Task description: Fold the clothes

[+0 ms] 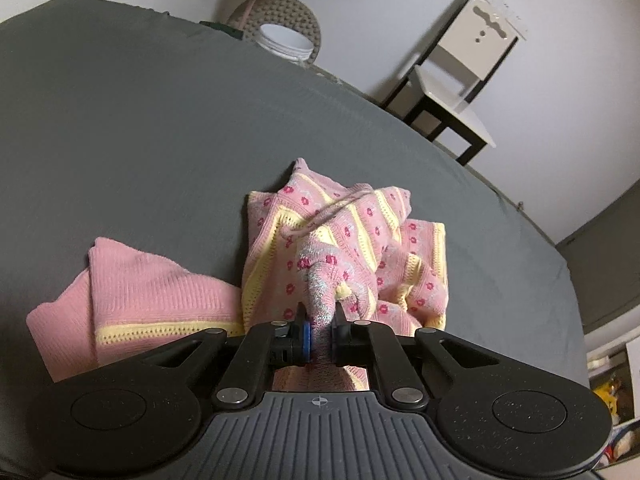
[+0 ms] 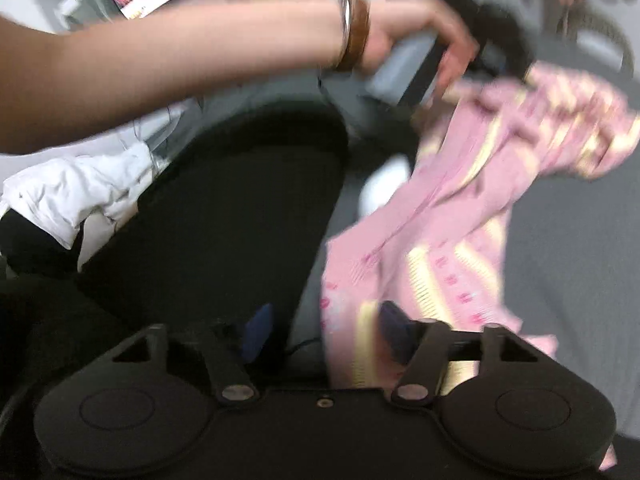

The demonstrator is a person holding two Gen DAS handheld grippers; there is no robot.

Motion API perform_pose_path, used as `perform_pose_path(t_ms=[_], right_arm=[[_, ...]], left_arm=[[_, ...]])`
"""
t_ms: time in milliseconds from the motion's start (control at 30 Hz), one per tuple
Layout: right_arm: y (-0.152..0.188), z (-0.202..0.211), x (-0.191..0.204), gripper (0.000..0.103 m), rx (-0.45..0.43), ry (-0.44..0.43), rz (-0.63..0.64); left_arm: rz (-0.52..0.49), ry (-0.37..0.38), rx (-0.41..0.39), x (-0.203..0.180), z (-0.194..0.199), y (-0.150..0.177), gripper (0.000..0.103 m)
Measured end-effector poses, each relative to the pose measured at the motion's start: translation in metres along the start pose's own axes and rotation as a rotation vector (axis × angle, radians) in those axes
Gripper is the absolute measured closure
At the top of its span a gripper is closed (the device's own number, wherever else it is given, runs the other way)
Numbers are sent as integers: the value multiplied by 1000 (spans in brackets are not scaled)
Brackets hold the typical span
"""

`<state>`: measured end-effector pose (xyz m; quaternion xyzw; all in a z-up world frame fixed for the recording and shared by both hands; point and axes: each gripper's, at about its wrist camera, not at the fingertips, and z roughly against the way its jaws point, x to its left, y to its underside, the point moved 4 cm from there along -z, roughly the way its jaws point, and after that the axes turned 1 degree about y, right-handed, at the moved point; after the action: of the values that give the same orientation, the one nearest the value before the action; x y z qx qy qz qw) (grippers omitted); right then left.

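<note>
1. Left wrist view: the left gripper (image 1: 319, 316) is pinching a bunched ridge of the pink knit garment (image 1: 348, 248); the rest is lying ahead of the fingers on the grey surface (image 1: 140, 128). The thin pinch risks slipping.
2. Right wrist view, blurred: the right gripper (image 2: 326, 330) is standing spread, the garment draping over its right finger, so a closing could miss.

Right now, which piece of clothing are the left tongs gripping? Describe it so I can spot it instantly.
On the grey sheet lies one crumpled knit garment. The left tongs are shut on a bunched fold of its pink, yellow-striped, red-flowered section, unlike the plain pink ribbed part lying flat to the left.
</note>
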<state>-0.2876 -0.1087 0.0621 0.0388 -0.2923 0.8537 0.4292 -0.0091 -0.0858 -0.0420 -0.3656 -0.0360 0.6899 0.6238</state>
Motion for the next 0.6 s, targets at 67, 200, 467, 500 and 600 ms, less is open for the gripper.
perform_pose_path(t_ms=[67, 200, 467, 500, 600], right_arm=[[-2, -20, 6, 62, 60, 45, 49], [-1, -33, 4, 96, 89, 166, 107], [9, 43, -61, 93, -129, 147, -270], [14, 44, -66, 89, -127, 156, -298], [24, 49, -73, 77, -120, 197, -345]], left_arm=[[8, -9, 2, -3, -2, -2, 94], [3, -17, -2, -7, 1, -4, 94], [38, -2, -23, 1, 7, -10, 94], [35, -4, -18, 1, 5, -9, 94], [29, -5, -7, -1, 0, -4, 94]])
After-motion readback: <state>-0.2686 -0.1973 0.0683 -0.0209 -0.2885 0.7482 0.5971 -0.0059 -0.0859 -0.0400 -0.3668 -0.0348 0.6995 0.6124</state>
